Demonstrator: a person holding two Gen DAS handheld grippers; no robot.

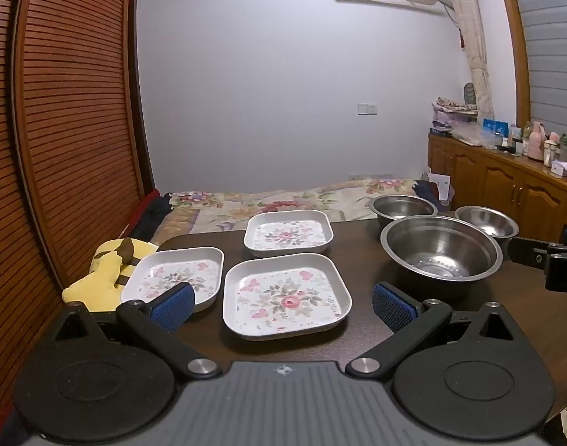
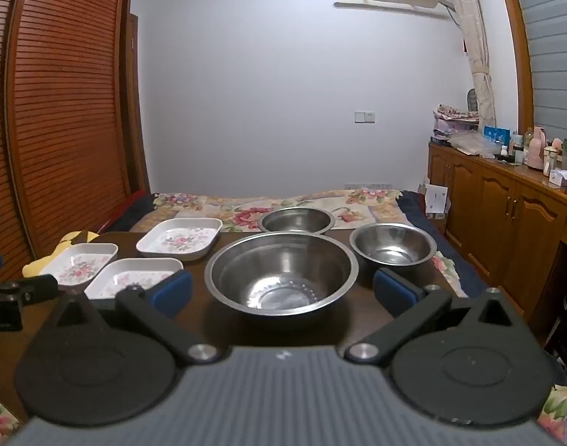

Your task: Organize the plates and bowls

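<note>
while both wait released:
left gripper [image 1: 283, 303]: over near square white floral plate [image 1: 287, 295]
right gripper [image 2: 283, 291]: over large round steel bowl [image 2: 281, 273]

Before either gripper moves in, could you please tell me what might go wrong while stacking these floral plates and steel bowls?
1. The far square floral plate and far stainless steel bowl sit near the dark wooden table's back edge by the bed; a push could tip them off.
2. The large stainless steel bowl looks smooth and curved, so the open right gripper may slip on its rim.
3. The left square floral plate lies under the open left gripper's left finger and could be bumped.
</note>
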